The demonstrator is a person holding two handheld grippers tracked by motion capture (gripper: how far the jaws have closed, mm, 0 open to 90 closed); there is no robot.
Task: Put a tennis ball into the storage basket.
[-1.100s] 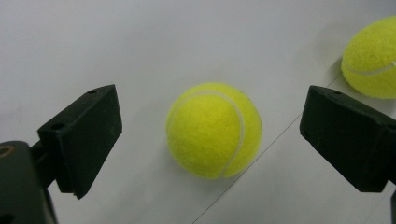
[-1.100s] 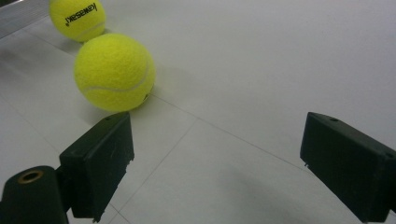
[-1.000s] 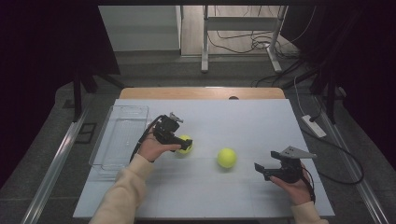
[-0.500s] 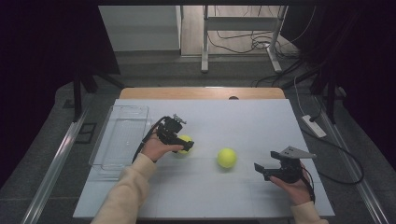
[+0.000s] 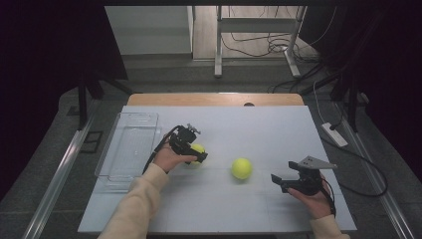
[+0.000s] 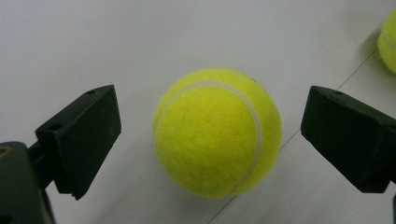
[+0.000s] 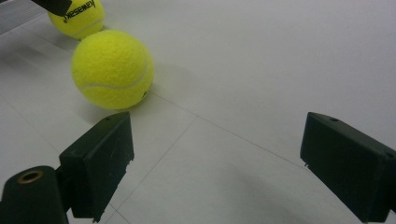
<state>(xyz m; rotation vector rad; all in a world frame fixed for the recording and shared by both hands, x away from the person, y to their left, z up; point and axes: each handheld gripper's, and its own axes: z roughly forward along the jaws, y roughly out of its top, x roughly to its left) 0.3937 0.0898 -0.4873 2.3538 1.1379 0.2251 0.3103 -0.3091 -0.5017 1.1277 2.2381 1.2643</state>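
Moved: left gripper edges slightly right, jaws wide around the fuzzy yellow tennis ball, untouched
Right gripper: wide, lower right of the high view

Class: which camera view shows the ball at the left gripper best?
The left gripper view: the ball sits large between open jaws, untouched. The high view shows it small, partly hidden by the left gripper. The right gripper view shows it far off.

Fuzzy yellow tennis ball w/ white seam, resting on white tabletop; 2nd identical ball nearby, apart.
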